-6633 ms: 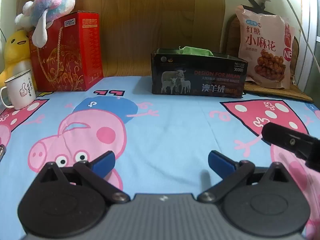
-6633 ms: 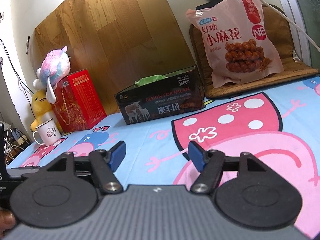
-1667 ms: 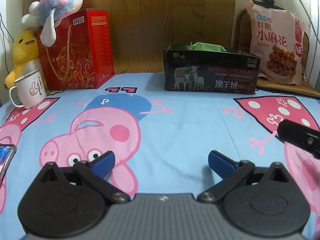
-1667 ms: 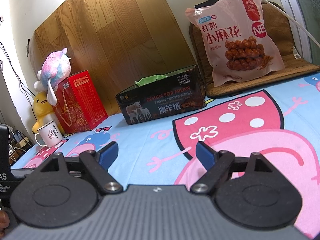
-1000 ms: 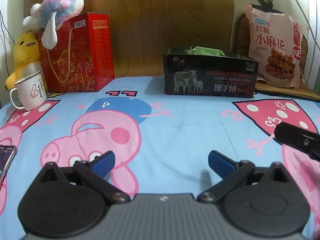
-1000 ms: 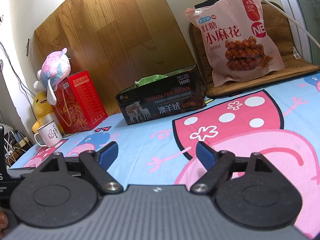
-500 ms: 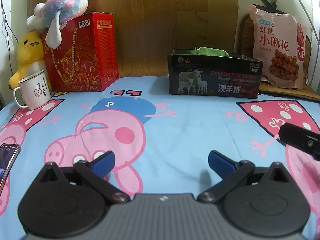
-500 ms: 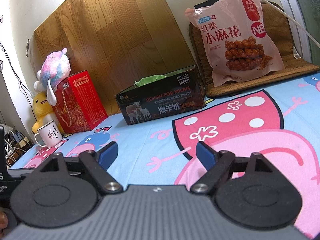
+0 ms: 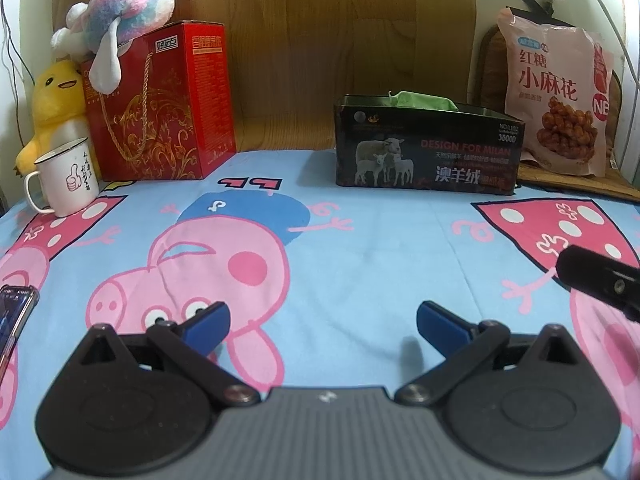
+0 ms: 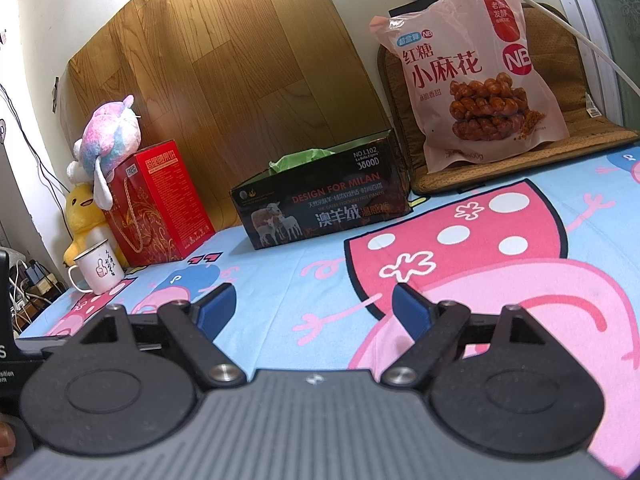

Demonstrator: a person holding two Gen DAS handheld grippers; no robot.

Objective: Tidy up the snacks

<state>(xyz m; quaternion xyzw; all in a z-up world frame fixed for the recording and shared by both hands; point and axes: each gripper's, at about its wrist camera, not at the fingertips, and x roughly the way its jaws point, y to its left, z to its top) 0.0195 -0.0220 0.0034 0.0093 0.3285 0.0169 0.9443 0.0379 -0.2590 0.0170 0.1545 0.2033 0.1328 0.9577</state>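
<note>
With both our left tongs [image 9: 322, 322] and right tongs [image 10: 313, 306] spread empty, we judge the snack bag [image 10: 478, 76] ahead of them still awaits boxing [image 10: 324, 204].

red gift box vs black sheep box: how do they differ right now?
The red gift box stands tall and closed, with a rope handle; the black sheep box lies low and wide with an open top. A pastel plush rests on the red gift box; something green pokes out of the black sheep box. Both sit on the cartoon sheet against the wood panel.
</note>
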